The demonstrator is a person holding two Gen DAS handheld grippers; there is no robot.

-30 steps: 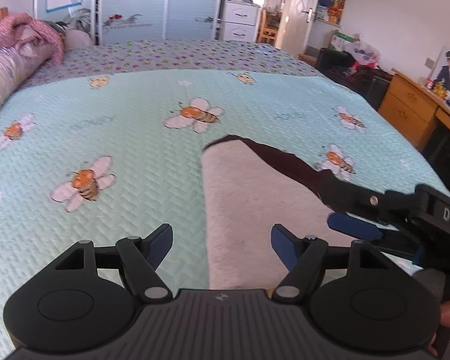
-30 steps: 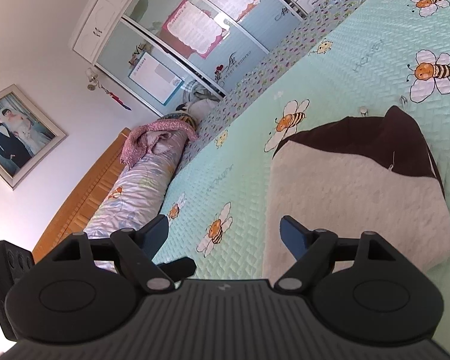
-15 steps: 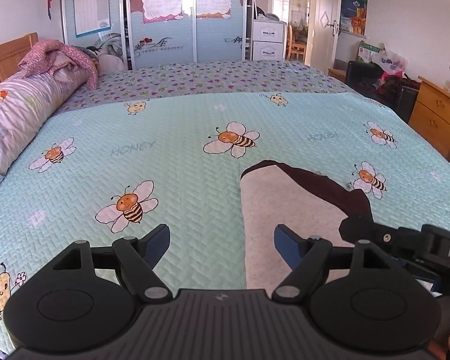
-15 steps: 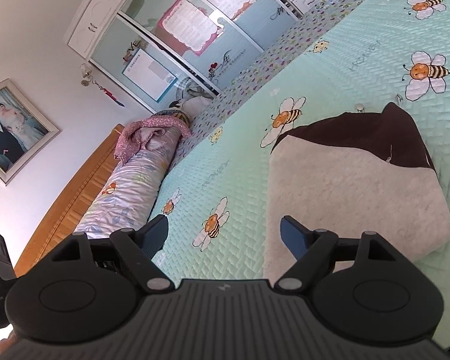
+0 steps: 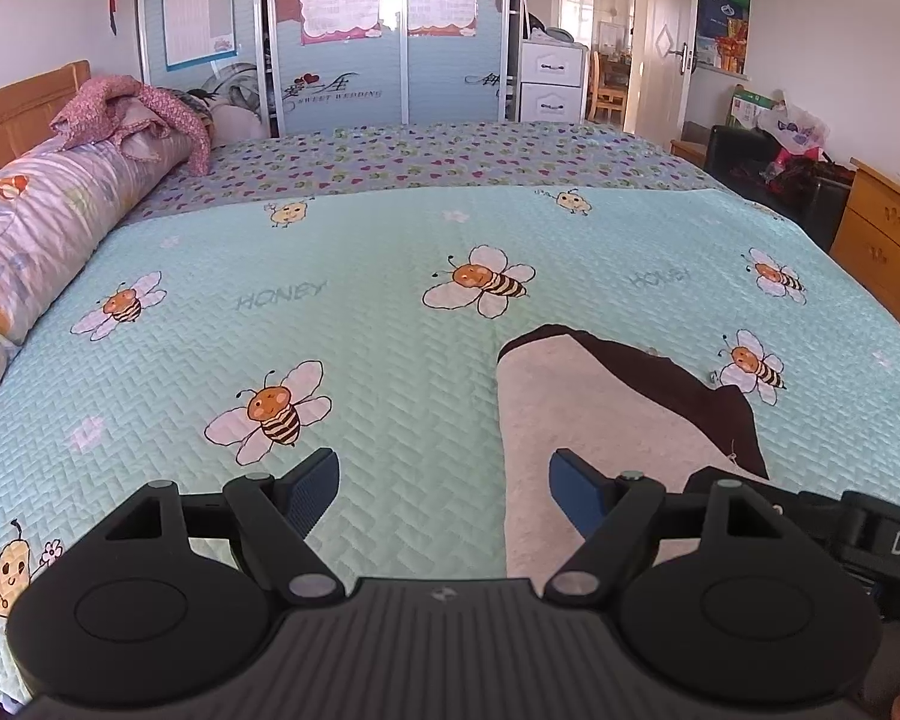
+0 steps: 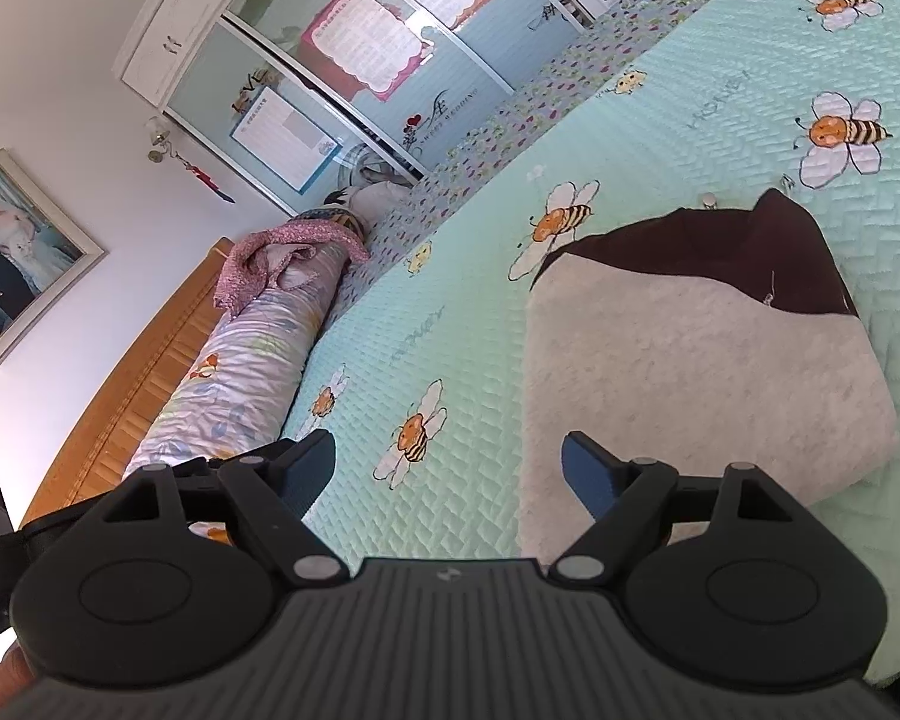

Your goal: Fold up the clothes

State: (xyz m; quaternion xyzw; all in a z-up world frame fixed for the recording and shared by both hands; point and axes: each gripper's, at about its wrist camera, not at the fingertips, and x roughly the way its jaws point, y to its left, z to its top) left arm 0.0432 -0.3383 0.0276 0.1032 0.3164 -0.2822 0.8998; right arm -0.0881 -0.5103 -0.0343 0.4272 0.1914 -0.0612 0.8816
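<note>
Folded grey-and-dark-brown garment lying flat on the mint bee-print bedspread, left gripper spread wide and empty over its near-left edge, right gripper likewise released, nothing between jaws, rolled quilt along headboard.

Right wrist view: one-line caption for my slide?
Open right gripper above a folded grey-and-brown garment on the bee-print bedspread, nothing between its fingers.
</note>
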